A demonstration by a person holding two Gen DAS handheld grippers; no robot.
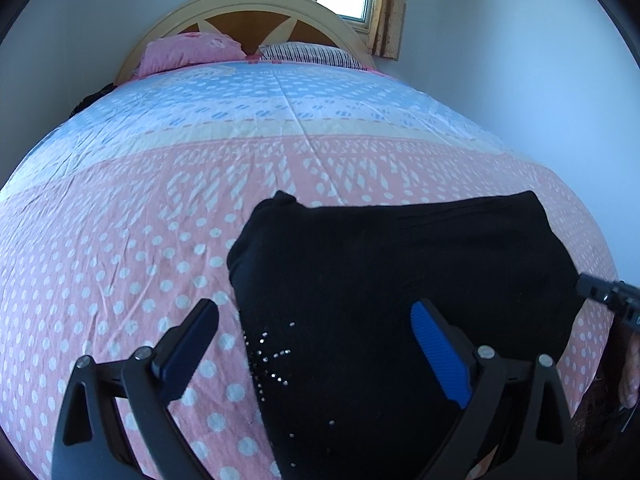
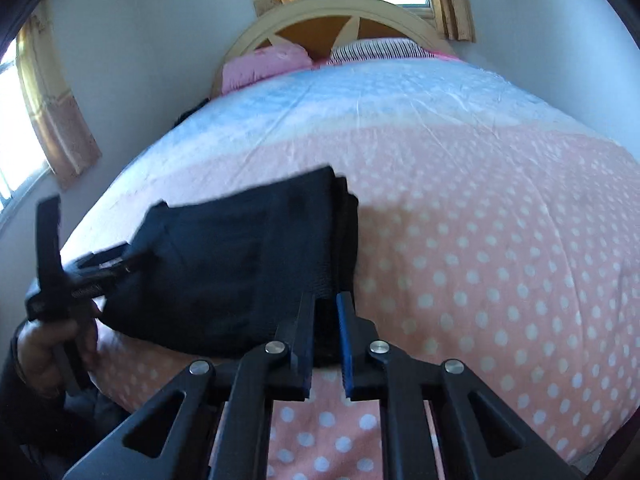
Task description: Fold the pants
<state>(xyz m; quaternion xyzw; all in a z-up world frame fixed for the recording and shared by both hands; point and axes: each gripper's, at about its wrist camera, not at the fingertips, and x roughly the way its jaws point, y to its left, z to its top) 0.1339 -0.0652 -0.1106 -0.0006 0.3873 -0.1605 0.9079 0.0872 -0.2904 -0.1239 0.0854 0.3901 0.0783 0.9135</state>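
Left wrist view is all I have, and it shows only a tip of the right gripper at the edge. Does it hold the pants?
Observer: Yes. The right gripper is closed on the near corner of the black pants, with cloth between its fingers.
Operator: Are the pants already folded on that side?
Observer: It seems so. Along the pants' right side, several layers of cloth lie stacked one over another.
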